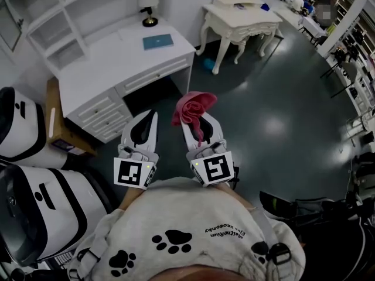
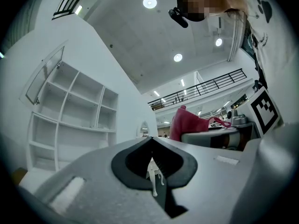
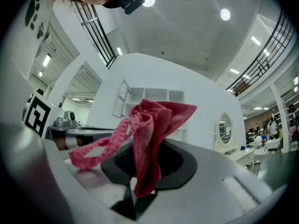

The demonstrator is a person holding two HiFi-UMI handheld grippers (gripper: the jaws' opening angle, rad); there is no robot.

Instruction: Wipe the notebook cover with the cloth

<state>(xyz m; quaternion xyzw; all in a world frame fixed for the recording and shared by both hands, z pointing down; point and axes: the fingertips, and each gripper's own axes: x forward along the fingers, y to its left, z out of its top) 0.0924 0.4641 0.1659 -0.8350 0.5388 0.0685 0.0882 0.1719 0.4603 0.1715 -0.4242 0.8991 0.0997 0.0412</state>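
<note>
1 white bench (image 1: pixel 117 69) with drawers is the biggest thing here, standing well ahead of both tools, which are held close to the person's chest over the dark floor. The left tool (image 1: pixel 151 117) is the emptier of the 2: in the left gripper view its jaws meet at the tips (image 2: pixel 150 141) with nothing between them, and only far-off furniture shows through the gap behind. The right tool (image 1: pixel 202 127), just beside it, is clamped on the cloth; the right gripper view shows its jaws (image 3: pixel 145 171) pinching the fabric near the middle.

The notebook (image 1: pixel 158 41), teal-covered, lies flat on the bench, straight ahead of the left tool and ahead-left of the right one, well apart from both. The pink cloth (image 1: pixel 193 107) bunches above the right tool's tips, with 1 fold and a loop (image 3: pixel 149 129) hanging loose.

Wiping has not begun; I judge this to be the carry toward the bench. Next, the right tool must travel forward and tip down until a loose fold lies on the cover, while the left tool could pin the notebook's edge so it does not slide.
</note>
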